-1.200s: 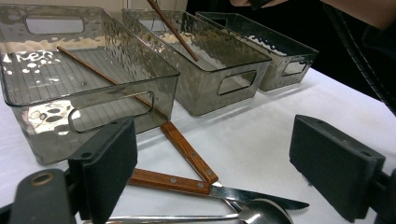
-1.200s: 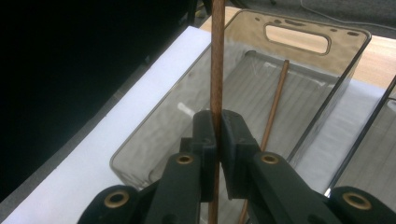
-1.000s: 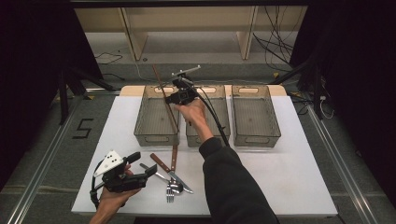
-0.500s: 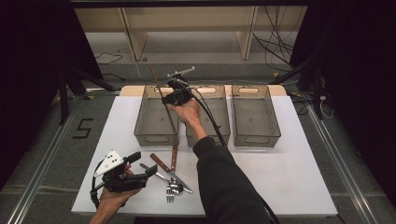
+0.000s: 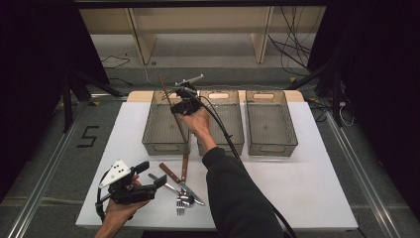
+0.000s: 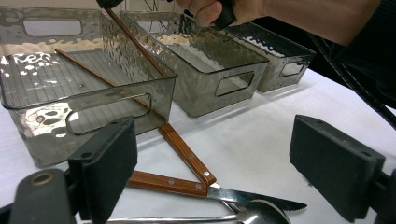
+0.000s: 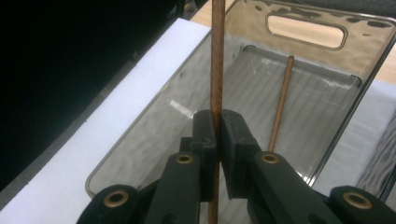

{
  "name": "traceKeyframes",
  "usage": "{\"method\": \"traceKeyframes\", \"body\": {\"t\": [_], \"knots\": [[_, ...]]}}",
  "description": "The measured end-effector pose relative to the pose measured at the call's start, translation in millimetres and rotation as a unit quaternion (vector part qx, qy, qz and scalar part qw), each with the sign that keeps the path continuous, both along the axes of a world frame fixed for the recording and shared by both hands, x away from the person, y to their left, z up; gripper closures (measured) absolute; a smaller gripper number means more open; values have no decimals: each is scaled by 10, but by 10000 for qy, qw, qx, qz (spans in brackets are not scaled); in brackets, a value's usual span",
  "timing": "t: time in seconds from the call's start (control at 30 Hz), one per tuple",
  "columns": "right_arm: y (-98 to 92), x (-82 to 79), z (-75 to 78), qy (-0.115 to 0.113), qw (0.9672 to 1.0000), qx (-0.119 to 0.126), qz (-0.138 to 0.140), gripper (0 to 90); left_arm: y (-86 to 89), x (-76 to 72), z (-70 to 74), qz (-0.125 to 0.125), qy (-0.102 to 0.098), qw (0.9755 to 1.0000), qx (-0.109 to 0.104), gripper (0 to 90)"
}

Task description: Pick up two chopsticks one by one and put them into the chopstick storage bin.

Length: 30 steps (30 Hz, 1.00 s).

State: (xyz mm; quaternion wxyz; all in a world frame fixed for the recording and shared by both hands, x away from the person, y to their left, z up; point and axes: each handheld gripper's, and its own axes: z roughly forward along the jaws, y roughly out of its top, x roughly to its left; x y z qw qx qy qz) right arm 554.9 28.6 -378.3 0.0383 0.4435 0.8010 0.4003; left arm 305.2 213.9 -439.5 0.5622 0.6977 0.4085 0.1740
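Three bins stand in a row at the far side of the surface (image 5: 297,188): the left bin (image 5: 161,144), the middle bin (image 5: 230,144) just beside it, and the right bin (image 5: 271,119) a little apart. One chopstick (image 7: 280,98) lies inside the left bin. The right tool (image 5: 181,101) sits above the left bin's right wall, clamped on a second chopstick (image 5: 173,111) that slants down into that bin. Nearer the person, in front of the left and middle bins, two knives (image 5: 174,174) cross over a fork (image 5: 180,204) and spoon (image 5: 187,198). The left tool (image 5: 148,176) is at the near left corner, just left of this cutlery.
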Motion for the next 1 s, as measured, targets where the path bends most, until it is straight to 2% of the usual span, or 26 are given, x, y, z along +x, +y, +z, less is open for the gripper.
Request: {"method": "traceKeyframes", "body": {"t": [0.27, 0.37, 0.43, 0.57, 0.67, 0.8, 1.0], "knots": [[24, 8, -82, 103, 9999, -109, -53, 843, -3, -1, 1, -7, -8, 10000, 8, 144], [21, 19, -111, 232, 9996, -163, -83, 748, 0, 0, 0, -3, -3, 10000, -1, 144], [14, 7, -99, 163, 9996, -188, -99, 736, 1, 0, 1, -2, -3, 10000, 1, 144], [-24, -3, -40, 160, 9998, -88, -110, 669, 0, 1, -1, 1, -2, 10000, 6, 144], [-80, -30, 27, 102, 9999, 30, -51, 607, 1, 1, -2, 1, -1, 10000, 19, 144], [-167, -83, 92, 25, 10000, 53, 11, 517, -1, 1, -3, 7, 6, 10000, 17, 144], [-395, -209, 166, -97, 9998, 46, 182, 405, 8, 8, -10, 28, 16, 10000, 28, 144]]}}
